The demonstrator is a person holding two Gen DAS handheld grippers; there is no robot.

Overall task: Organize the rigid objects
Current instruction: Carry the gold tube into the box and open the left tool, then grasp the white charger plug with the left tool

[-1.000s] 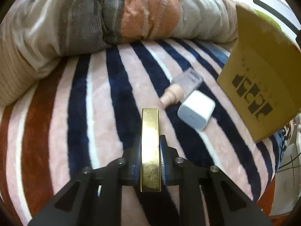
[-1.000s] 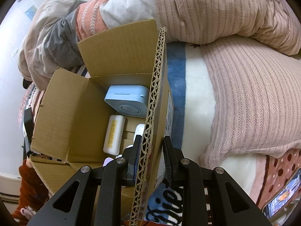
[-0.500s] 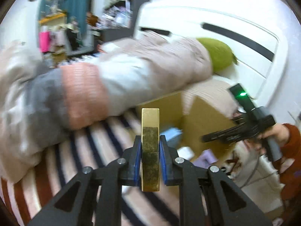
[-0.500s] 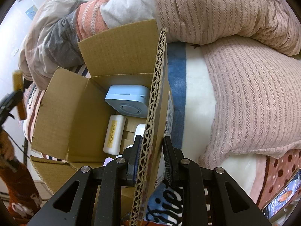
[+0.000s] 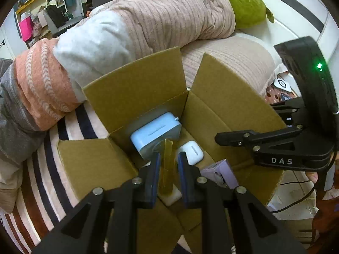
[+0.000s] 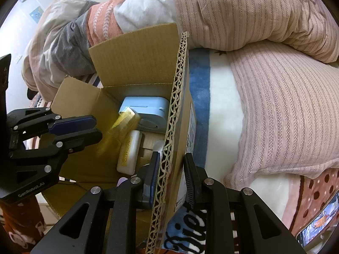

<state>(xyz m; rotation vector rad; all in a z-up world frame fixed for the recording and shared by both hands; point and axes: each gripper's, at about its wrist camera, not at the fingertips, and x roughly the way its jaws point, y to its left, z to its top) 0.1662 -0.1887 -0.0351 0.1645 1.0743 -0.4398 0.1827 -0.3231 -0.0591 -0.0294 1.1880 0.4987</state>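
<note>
- The bed is the biggest thing under me: a striped blanket (image 5: 48, 148) with dark, pink and rust bands, and a heap of ribbed pink bedding (image 6: 264, 10) piled behind the box.
- On it stands the cardboard box (image 5: 135, 89), flaps up and open at the top.
- My right gripper (image 6: 170, 171) is clamped on the box's right flap (image 6: 171, 127); the corrugated edge runs up between the two pads, and both press on the card.
- My left gripper (image 5: 167, 160) hangs above the box opening, pointing steeply down, pinching the gold bar (image 5: 167, 165) upright between its blue pads. From the right wrist view the bar is blurred, its far end over the blue device.
- Inside the box, the light blue device (image 5: 155, 133) lies against the back corner.
- Beside it, toward the right wall, sits a small white case (image 5: 191, 151).
- A cream-white block with yellow lettering (image 6: 129, 154) lies on the box floor, just in front of the blue device.
- A pale purple item (image 5: 220, 171) shows near the box's front right; I cannot tell what it is.
</note>
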